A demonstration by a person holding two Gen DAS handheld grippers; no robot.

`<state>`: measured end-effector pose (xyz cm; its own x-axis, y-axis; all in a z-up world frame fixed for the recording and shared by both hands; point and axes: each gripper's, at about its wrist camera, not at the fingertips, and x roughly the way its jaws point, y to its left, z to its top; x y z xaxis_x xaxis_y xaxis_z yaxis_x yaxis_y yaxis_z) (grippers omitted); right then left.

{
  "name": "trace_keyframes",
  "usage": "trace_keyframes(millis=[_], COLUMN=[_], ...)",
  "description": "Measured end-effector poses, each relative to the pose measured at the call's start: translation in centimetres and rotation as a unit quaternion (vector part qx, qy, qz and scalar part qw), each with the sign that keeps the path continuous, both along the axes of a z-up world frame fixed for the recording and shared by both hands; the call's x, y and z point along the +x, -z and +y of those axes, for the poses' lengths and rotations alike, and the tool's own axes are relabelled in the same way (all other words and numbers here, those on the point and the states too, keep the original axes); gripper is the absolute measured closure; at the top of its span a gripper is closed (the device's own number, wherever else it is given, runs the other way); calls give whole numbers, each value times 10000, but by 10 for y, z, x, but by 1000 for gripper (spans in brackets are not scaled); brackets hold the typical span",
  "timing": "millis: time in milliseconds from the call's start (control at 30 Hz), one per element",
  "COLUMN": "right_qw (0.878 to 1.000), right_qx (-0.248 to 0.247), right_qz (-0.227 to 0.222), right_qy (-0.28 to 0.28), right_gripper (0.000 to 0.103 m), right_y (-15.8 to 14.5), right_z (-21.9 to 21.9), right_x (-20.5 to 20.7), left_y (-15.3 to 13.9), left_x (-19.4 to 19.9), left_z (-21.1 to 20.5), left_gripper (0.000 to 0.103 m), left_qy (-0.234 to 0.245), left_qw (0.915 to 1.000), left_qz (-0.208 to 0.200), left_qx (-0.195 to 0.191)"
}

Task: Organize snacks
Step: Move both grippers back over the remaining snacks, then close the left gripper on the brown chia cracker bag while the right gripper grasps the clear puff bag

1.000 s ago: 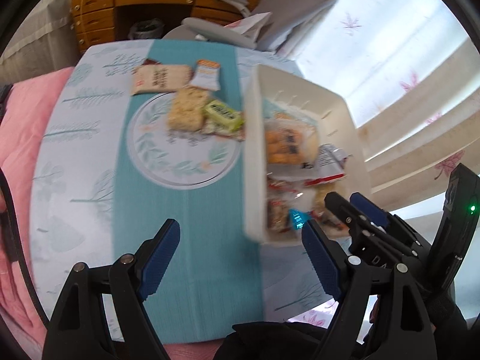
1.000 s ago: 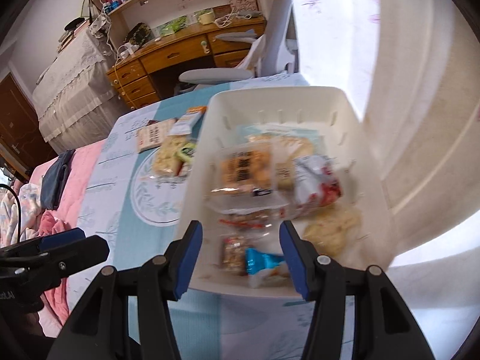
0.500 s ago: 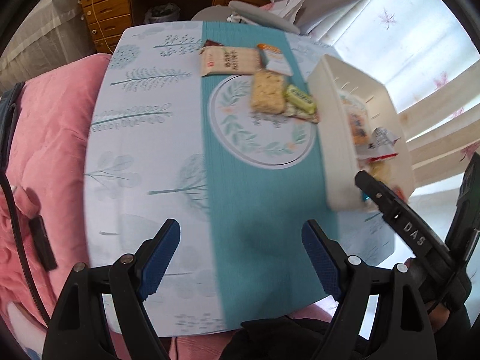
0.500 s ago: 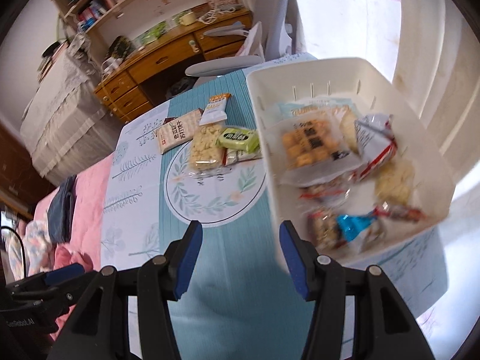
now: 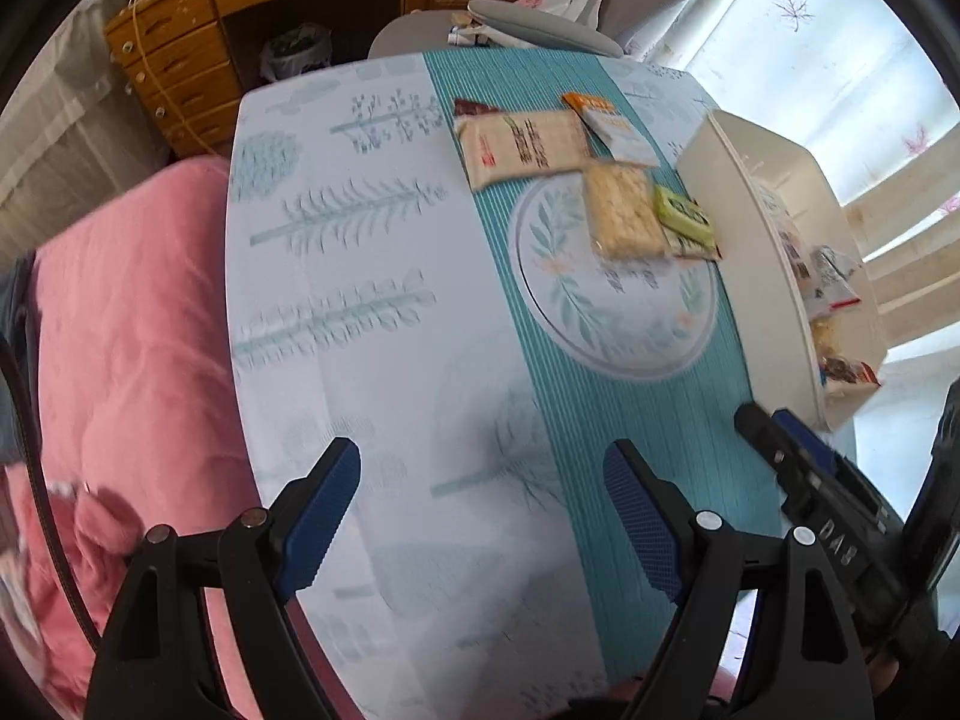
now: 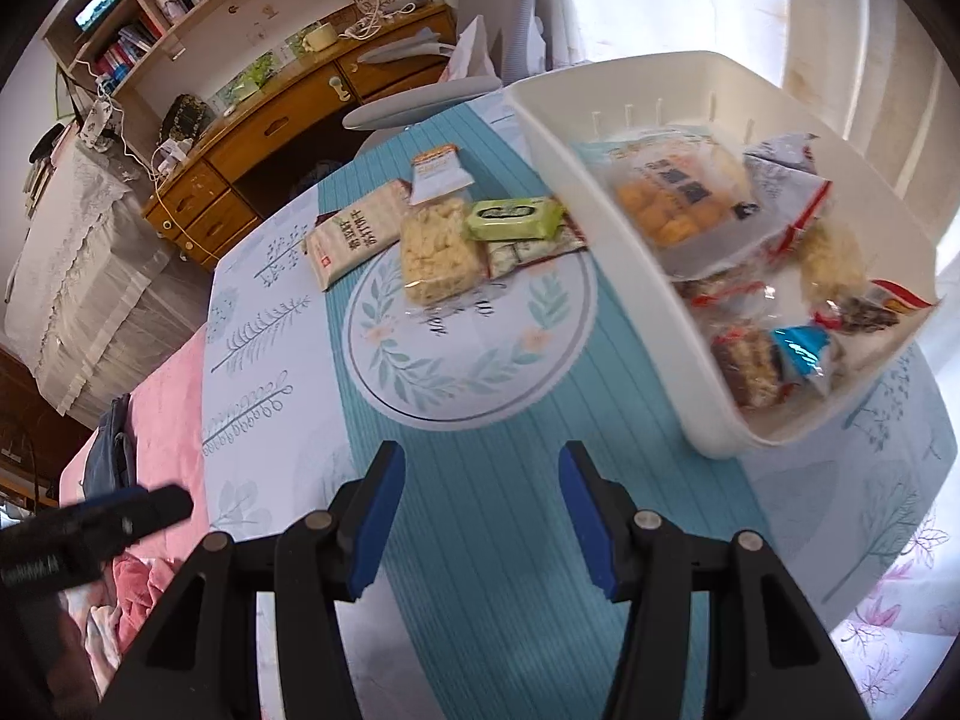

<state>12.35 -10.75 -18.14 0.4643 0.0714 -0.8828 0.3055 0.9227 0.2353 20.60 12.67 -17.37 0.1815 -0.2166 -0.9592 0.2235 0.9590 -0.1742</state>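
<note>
Nearest to me, my left gripper hangs over bare cloth at the near edge of the bench, fingers spread wide with nothing between them. My right gripper sits over the teal runner with fingers about half open, also empty. In the right view the other tool shows at 9 o'clock; in the left view the right one shows at 4 o'clock. They are close together, so I risk knocking them into each other if I bring both in toward the same packet.

Further out, the loose snacks lie at about 12 o'clock in the right view, on and beside the printed circle. The rice cake touches the green pack, which rests partly on a flat pack under it. If I close on the green one carelessly, I think I drag its neighbours or pinch two at once. The rice cake looks brittle, and a hard squeeze could crush it. The white pack and the orange-topped sachet lie flat on the cloth; thin wrappers like these may slip out of my half-open fingers, or I may catch the cloth and pull it.

At 2 o'clock the bin already holds a heap of snacks. Its near wall stands right next to the green pack, so a sideways approach could shove the bin toward the far edge. The heap looks high, and a dropped packet may slide off.
</note>
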Motion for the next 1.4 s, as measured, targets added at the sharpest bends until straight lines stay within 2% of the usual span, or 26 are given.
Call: trace_keyframes(millis=[333, 533, 733, 867, 1000, 1167, 1300, 1400], right_qw=[9996, 9992, 9980, 9975, 9962, 9943, 9927, 9919], right_qx=[169, -21, -140, -229, -459, -689, -796, -875], right_qz=[-157, -306, -496, -614, -743, -741, -680, -654], right_qy=[186, 269, 358, 252, 26, -327, -598, -654], right_gripper=[49, 49, 49, 49, 49, 48, 39, 39], right_y=[29, 47, 61, 66, 66, 70, 74, 76], right_z=[12, 10, 3, 2, 6, 8, 9, 10], right_x=[58, 91, 119, 133, 143, 151, 157, 159], left_y=[4, 19, 34, 43, 58, 78, 91, 98], left_x=[76, 119, 151, 169, 186, 197, 204, 209], left_z=[-13, -40, -81, -111, -130, -146, -154, -157], left_gripper=[21, 21, 21, 21, 21, 20, 20, 20], left_qy=[535, 1092, 1760, 2246, 2437, 2615, 2639, 2636], left_qw=[9977, 9912, 9784, 9625, 9589, 9510, 9485, 9479], left_qz=[-277, -418, -614, -910, -733, -661, -552, -471], left_qx=[303, 616, 893, 1220, 1253, 1515, 1662, 1728])
